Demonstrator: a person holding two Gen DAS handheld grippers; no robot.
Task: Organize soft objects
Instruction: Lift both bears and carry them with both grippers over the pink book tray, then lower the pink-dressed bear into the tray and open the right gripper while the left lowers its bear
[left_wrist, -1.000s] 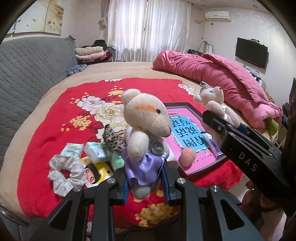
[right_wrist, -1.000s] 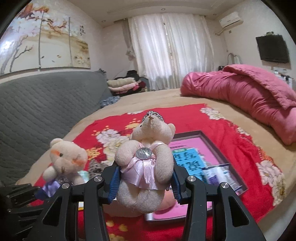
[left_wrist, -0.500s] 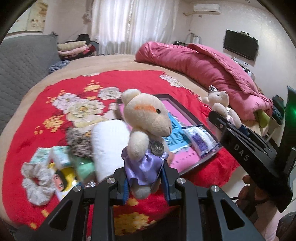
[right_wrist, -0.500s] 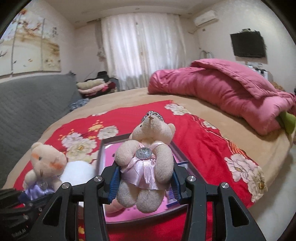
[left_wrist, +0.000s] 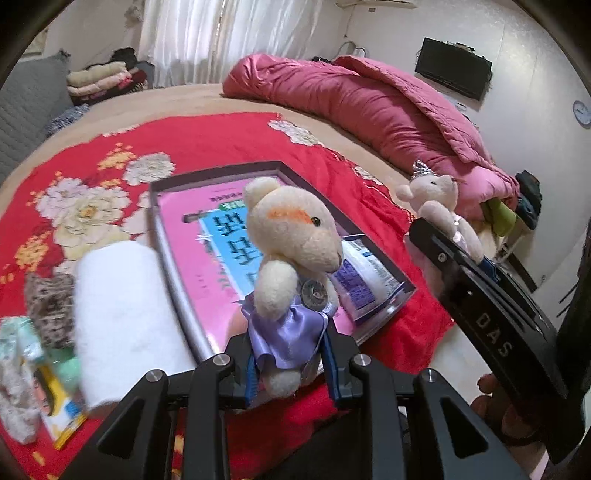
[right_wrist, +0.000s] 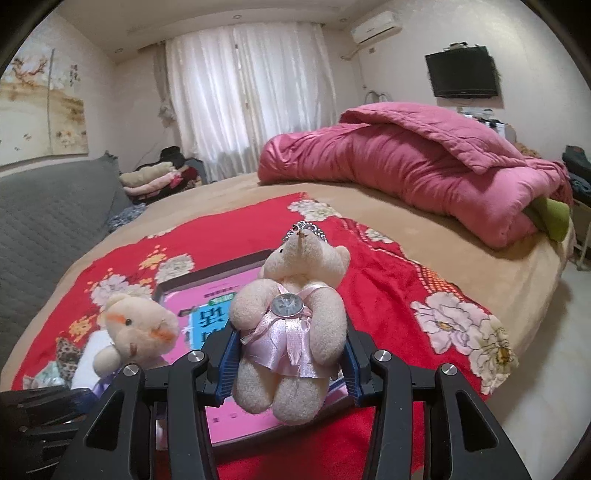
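My left gripper (left_wrist: 291, 363) is shut on a cream teddy bear in a purple dress (left_wrist: 291, 254), held upright above the red floral blanket (left_wrist: 229, 136). It also shows in the right wrist view (right_wrist: 135, 328). My right gripper (right_wrist: 288, 365) is shut on a cream teddy bear in a pink dress with a small crown (right_wrist: 291, 317), also seen in the left wrist view (left_wrist: 437, 206). A grey tray (left_wrist: 168, 236) holding a pink book (left_wrist: 192, 229) and a blue-white packet (left_wrist: 364, 282) lies under both bears.
A white rolled towel (left_wrist: 118, 314), a leopard-print item (left_wrist: 46, 306), tissue packs and a yellow booklet (left_wrist: 61, 406) lie left of the tray. A pink quilt (right_wrist: 424, 162) is heaped at the bed's far right. Folded clothes (right_wrist: 155, 179) sit by a grey headboard (right_wrist: 48, 210).
Both grippers have swung right with their bears, so the tray now lies directly below them and the towel and small items have slid to the left.
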